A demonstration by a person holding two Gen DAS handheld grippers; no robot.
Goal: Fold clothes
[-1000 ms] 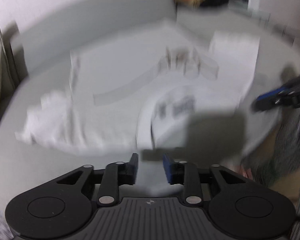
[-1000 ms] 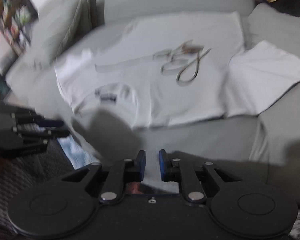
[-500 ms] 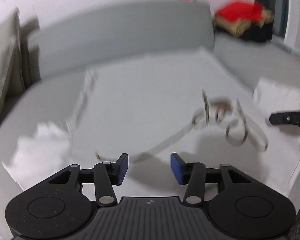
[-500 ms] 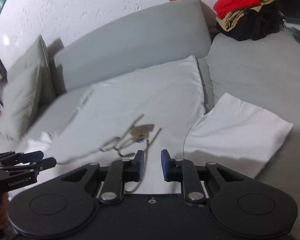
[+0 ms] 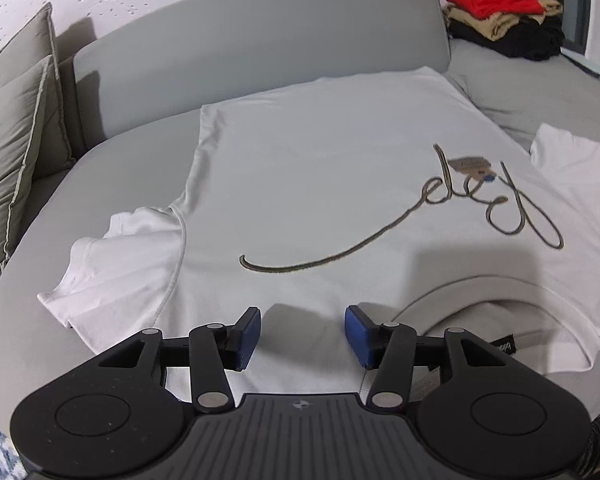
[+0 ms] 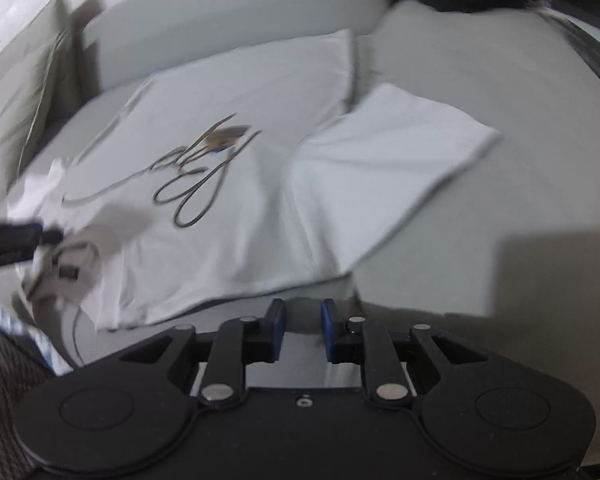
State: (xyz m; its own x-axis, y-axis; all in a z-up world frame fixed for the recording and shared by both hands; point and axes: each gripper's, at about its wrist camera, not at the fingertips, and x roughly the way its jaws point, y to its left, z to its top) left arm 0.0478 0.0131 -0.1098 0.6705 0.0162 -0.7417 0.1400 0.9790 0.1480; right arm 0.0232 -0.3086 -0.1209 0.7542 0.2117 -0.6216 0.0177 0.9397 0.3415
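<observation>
White T-shirt (image 5: 340, 184) lies spread flat, front up, on the grey sofa (image 5: 260, 44), collar (image 5: 472, 300) at the near edge, hem at the far side against the backrest. Its left sleeve (image 5: 116, 264) is rumpled and part doubled on itself; the right sleeve (image 6: 384, 168) lies out flat to the right. A dark script print (image 5: 440, 216) runs across the chest.

My left tongs (image 5: 302, 338) hover just over the near shoulder area beside the collar, spread wide and holding nothing. My right tongs (image 6: 302, 330) hang off the near right edge of the shirt, parted only a little, also empty.

I judge the cloth light, thin and limp: it will drape and slide rather than hold a crease, and a one-layer pinch may drag the rest askew. The stitched shoulder seams and sleeve hems look the firmest holds, taken through both layers. A pile of folded clothes (image 5: 500, 16) sits far right.
</observation>
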